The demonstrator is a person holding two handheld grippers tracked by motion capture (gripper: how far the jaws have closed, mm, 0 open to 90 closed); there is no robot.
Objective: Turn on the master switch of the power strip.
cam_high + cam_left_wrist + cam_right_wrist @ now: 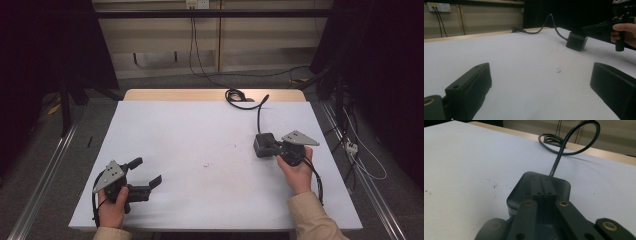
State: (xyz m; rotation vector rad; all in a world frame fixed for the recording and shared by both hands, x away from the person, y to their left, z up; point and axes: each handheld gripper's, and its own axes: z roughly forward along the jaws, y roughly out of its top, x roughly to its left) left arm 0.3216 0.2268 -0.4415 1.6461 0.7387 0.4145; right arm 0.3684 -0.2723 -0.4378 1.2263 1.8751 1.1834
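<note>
The black power adapter (263, 145) sits on the white tabletop (200, 130) at its right side, its cord (245, 100) trailing to the far edge. The right gripper (274, 146) rests closed above it, jaws together, gripping nothing. The left gripper (147, 172) waits wide open and empty; nothing looks accomplished yet.

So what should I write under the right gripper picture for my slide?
Shut tongs rest over a black box, its cable looping across the white table.
</note>
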